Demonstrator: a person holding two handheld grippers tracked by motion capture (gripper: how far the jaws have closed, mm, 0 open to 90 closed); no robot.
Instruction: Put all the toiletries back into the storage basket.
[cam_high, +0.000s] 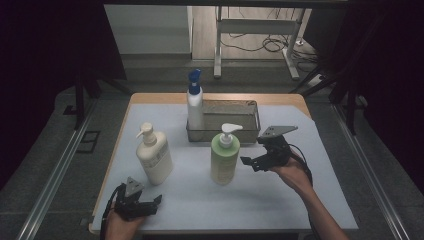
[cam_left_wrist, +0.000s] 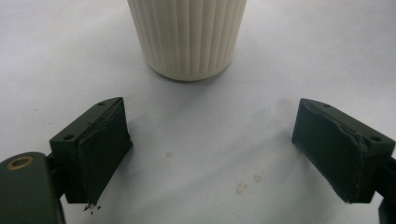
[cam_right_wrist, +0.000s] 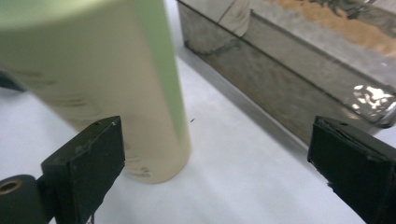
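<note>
Left gripper (cam_high: 150, 202): nearest the table's front edge, jaws spread wide with nothing between them; idle, aimed at the base of the cream ribbed plastic pump bottle (cam_high: 154, 156), which stands just ahead of it, apart from the jaws.

Cream bottle, close view (cam_left_wrist: 187, 35): upright on the white table covering (cam_left_wrist: 205, 140); no contact with either pad.

Right gripper (cam_high: 251, 161): released, jaws wide, held level beside the pale green plastic pump bottle (cam_high: 225, 156), on its right. No pad touches the bottle.

Green bottle position: upright, mid-table, just in front of the grey metal rectangular tray (cam_high: 252, 134), apart from it.

Right gripper view: green bottle (cam_right_wrist: 116, 79) sits off to the left jaw's side, not centred in the gap; tray wall (cam_right_wrist: 280, 88) near the other jaw.

Step in hand (judgement): closing in on the green bottle for a side grasp.

To do it well: shift the gripper so the bottle body lies midway between the pads; take it on the straight body, below the pump; close gently, since thin plastic may dent or slip.

Risk: the outer jaw catching the tray wall; a one-sided push tipping the bottle.

Far end: white spray bottle with blue trigger head (cam_high: 195, 102) stands at the tray's left end; leave undisturbed.
</note>
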